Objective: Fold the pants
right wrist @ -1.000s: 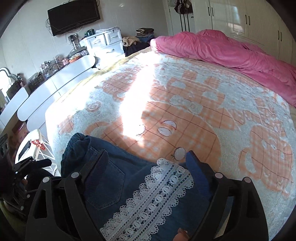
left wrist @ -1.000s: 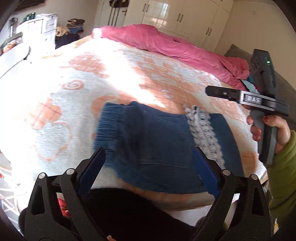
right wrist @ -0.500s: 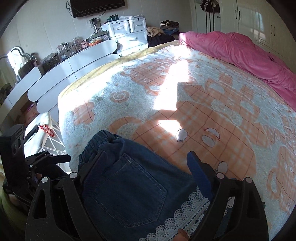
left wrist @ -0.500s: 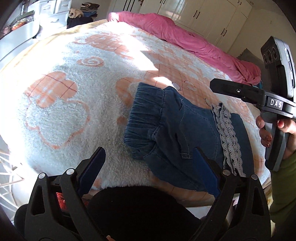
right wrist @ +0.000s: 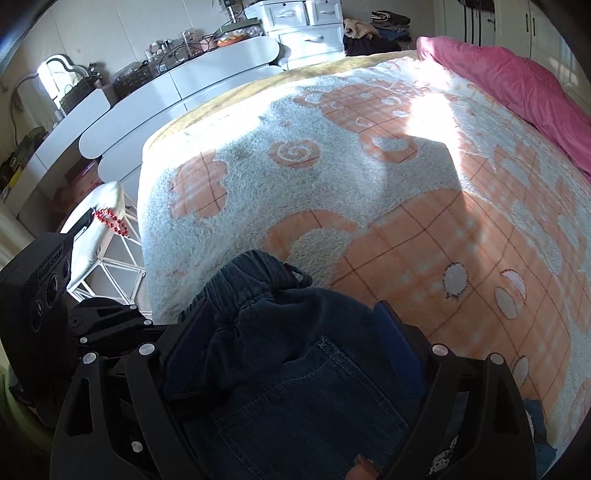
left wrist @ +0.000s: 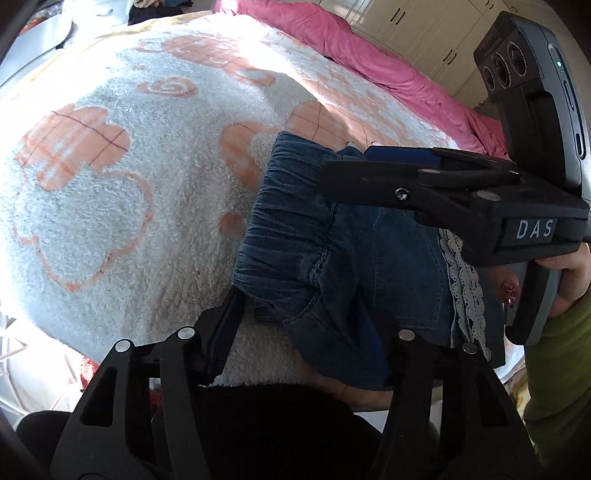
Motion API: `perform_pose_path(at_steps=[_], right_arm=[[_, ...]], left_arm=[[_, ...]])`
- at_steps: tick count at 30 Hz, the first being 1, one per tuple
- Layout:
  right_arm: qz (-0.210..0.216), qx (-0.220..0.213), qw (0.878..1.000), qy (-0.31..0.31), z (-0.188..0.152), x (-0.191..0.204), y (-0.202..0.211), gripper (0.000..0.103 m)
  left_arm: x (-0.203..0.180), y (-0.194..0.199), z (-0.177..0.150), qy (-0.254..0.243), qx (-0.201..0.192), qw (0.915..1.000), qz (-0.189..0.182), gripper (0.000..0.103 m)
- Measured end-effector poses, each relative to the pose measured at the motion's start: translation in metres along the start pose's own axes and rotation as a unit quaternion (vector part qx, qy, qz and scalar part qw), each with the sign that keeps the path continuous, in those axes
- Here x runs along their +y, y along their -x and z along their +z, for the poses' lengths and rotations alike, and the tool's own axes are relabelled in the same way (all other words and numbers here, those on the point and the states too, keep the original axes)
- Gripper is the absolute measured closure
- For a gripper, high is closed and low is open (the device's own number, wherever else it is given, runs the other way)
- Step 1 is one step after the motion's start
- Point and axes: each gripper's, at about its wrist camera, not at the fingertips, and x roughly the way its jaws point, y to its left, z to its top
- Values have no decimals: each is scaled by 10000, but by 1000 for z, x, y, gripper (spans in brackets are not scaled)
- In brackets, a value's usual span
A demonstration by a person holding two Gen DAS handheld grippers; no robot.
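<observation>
The folded blue denim pants (left wrist: pixel 332 266) with a white lace trim (left wrist: pixel 465 295) lie at the near edge of the bed; they also show in the right wrist view (right wrist: pixel 288 354). My left gripper (left wrist: pixel 314 325) is open, its jaws on either side of the near corner of the waistband end. My right gripper (right wrist: pixel 291 332) is open and straddles the elastic waistband (right wrist: pixel 243 284), the denim bunched between its jaws. The right gripper also shows from the side in the left wrist view (left wrist: pixel 388 170), over the pants' far edge.
The bed carries a fluffy white and orange blanket (left wrist: pixel 129 166). A pink duvet (right wrist: pixel 517 85) lies along the far side. A white dresser (right wrist: pixel 177 85) and a small white stand (right wrist: pixel 99 221) are left of the bed. White wardrobes (left wrist: pixel 424 26) are behind.
Both grippers have moved in toward the waistband end of the pants. The right gripper now straddles the waistband, and the left now brackets the near corner.
</observation>
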Motion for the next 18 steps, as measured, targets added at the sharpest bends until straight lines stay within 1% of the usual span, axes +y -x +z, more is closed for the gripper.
perform_pose_path(at_steps=[7,10,13,15,16,18], right_arm=[[243,239,9992,205,12,9,-23,16],[292,357,9984,319,13,14,-32,18],[352,466,9972,462,12,18,-41,28],[403,502,9968,468,10,17,-46,38],[454,484,9968,449,9,14,-46,40],[625,389,9967,336,8,6,-41,51]], left_arm=[[-1,-5,6,57,42,10000,-49,53],[-1,-6,7,59,53,10000,-46,53],[1,-6,6,60,70,10000,-37,53],[4,-3,4,72,76,9999,-47,53],[5,-3,4,69,80,9999,-65,53],[6,-2,3,69,85,9999,-66,53]])
